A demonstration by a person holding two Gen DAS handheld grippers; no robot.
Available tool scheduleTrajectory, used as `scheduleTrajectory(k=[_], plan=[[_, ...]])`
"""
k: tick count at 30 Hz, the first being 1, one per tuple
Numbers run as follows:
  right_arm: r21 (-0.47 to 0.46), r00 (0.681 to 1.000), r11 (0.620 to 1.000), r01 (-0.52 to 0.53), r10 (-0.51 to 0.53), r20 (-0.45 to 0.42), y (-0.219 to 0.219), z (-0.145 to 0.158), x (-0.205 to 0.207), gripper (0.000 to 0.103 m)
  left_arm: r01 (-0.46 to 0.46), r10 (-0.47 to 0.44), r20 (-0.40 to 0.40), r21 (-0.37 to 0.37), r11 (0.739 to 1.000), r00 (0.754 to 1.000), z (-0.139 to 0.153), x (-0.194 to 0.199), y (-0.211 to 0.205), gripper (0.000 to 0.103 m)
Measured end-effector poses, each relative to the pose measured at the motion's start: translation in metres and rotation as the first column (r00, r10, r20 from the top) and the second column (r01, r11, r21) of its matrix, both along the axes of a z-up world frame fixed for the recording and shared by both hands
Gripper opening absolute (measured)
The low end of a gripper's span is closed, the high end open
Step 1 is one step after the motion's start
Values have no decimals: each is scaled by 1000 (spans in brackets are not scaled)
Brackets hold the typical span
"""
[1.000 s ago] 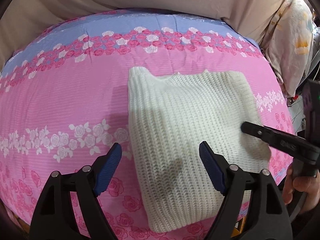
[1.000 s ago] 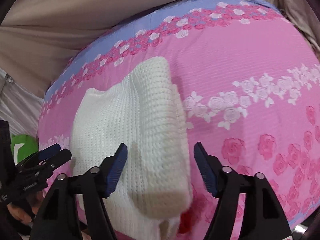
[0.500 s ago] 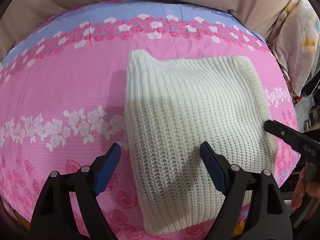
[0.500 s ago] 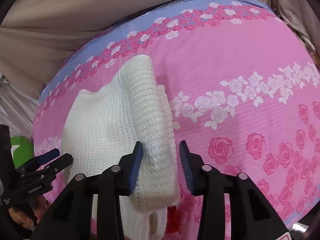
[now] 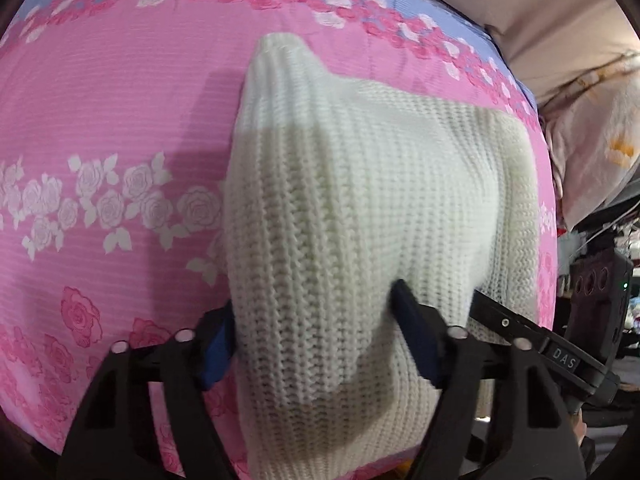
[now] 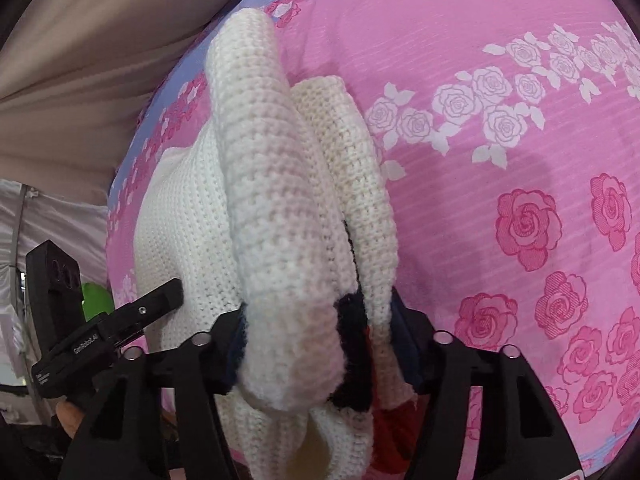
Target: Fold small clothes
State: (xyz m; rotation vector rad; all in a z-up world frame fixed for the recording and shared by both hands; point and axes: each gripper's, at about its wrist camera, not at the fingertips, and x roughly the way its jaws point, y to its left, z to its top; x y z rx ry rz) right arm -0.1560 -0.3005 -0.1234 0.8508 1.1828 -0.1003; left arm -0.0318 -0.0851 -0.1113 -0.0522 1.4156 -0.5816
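A cream knitted sweater, folded into a thick rectangle, lies on the pink floral bedsheet. My left gripper is shut on the sweater's near left edge, which bulges between its blue pads. My right gripper is shut on the sweater's near right edge, where the folded layers bunch up and a black and red patch shows. Each gripper shows in the other's view: the right gripper at lower right and the left gripper at lower left.
The bedsheet has a blue band with roses along the far side. Beige fabric rises behind the bed. A pale floral pillow sits at the right edge. Clutter lies beyond the bed's right side.
Both grippers have moved forward onto the sweater's near edge and closed on it. The gripped edges now bunch up between the pads.
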Motion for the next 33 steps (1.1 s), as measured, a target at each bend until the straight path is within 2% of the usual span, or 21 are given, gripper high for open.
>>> scheduleTrajectory(k=[2,3,6,9,11,13,15,17,18,19,21,22,23,25,27,28,29,30,33], plan=[[12,999,1000,14,-15,33,-1,11,-1,36,26,-26,6,-10,1000,1000,16,-2,-4,43],[19,998,1000,24,-25,59,-3,19,-6,35,33,-33,5,-38,999,999,26,-3,-5,40],[4,987,999,50,-50,153,-11,56,-16,33,69,-64,39,-145,987,997,64,-9,-9,39],[-84,972,994,65,-44,232,-19,100,-29,33,108,-86,107,-218,970,991,94,-16,-18,39],[-150,967,987,64,-24,253,-25,116,-36,33,120,-91,131,-238,964,987,99,-18,-28,41],[-189,973,980,57,-12,230,-39,108,-43,35,125,-95,160,-192,973,982,86,-20,-42,50],[-191,987,980,54,-22,162,-50,75,-40,38,116,-100,169,-89,989,980,55,-20,-54,52],[-194,997,979,61,-52,56,-59,40,-35,41,113,-112,180,7,994,977,30,-26,-50,54],[-189,997,979,73,-70,25,-63,29,-37,41,112,-117,185,35,993,976,19,-27,-51,65],[-146,994,984,99,-93,49,-66,25,-41,45,100,-105,193,33,994,976,16,-29,-50,69],[-133,991,983,123,-114,76,-64,25,-44,52,75,-80,202,33,997,976,14,-29,-50,84],[-140,991,983,117,-107,78,-64,24,-44,61,68,-72,189,26,997,979,11,-27,-52,88],[-143,993,984,104,-95,66,-63,20,-42,68,62,-64,167,17,998,984,7,-24,-54,90],[-105,994,989,100,-95,48,-63,9,-40,68,51,-49,102,-16,999,994,-5,-18,-60,90],[-42,989,990,137,-134,56,-65,2,-37,62,60,-57,60,-47,997,997,-5,-14,-66,69],[-19,986,989,149,-148,72,-65,4,-37,47,74,-71,51,-47,996,996,1,-12,-68,63],[-13,984,988,157,-155,83,-64,10,-37,41,85,-83,52,-47,995,995,8,-11,-69,49],[-22,983,988,154,-151,102,-62,20,-39,39,98,-95,52,-62,993,994,19,-11,-69,42],[-78,976,989,125,-109,191,-51,68,-36,36,134,-125,76,-136,982,989,61,-12,-66,38]])
